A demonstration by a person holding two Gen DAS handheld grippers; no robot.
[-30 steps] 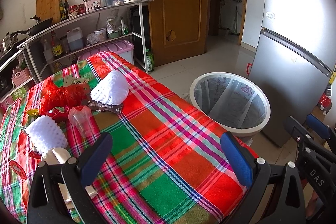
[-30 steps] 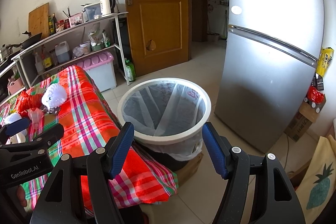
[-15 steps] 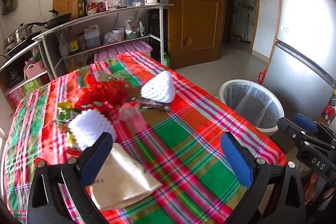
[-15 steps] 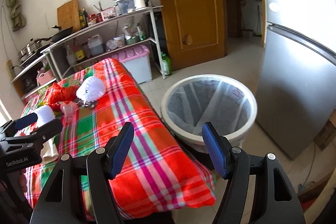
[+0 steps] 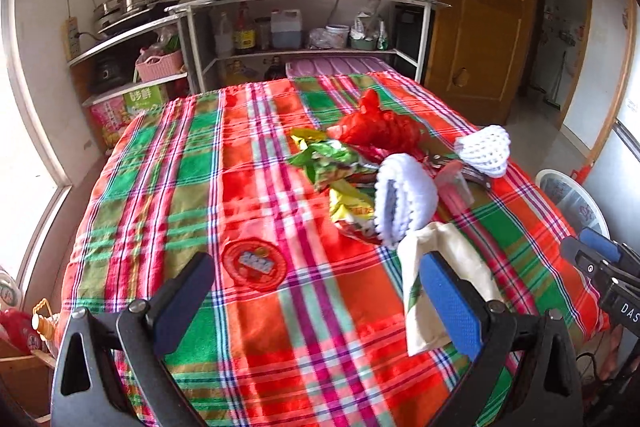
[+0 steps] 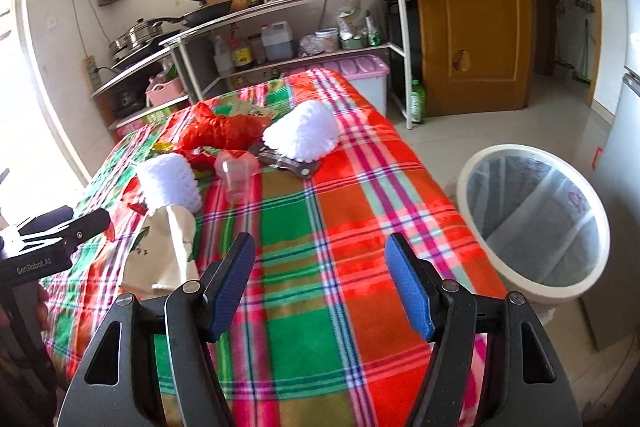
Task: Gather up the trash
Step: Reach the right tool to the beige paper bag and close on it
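Observation:
Trash lies in a heap on the plaid tablecloth [image 5: 280, 327]: a red plastic bag [image 5: 376, 127], green and yellow wrappers [image 5: 332, 163], two white foam nets [image 5: 404, 199] [image 6: 304, 131], a clear plastic cup [image 6: 236, 171], a beige paper bag [image 5: 444, 275] and a round red lid [image 5: 254, 263]. My left gripper [image 5: 316, 299] hovers open over the near table edge, the lid between its fingers' line of sight. My right gripper [image 6: 322, 279] is open above the cloth [image 6: 340, 219], empty. A white lined bin [image 6: 536, 223] stands on the floor to the right of the table.
A metal shelf rack [image 5: 304, 23] with bottles, pans and a kettle runs along the back wall. A brown door [image 6: 472, 7] stands behind the table's far right corner. A grey fridge edge [image 6: 628, 131] sits beyond the bin. A lilac storage box [image 6: 360, 67] is under the rack.
Both grippers swung left, away from the bin and toward the table. The trash pile now sits centred in the left view; the bin has slid to the right edge. Both stayed open.

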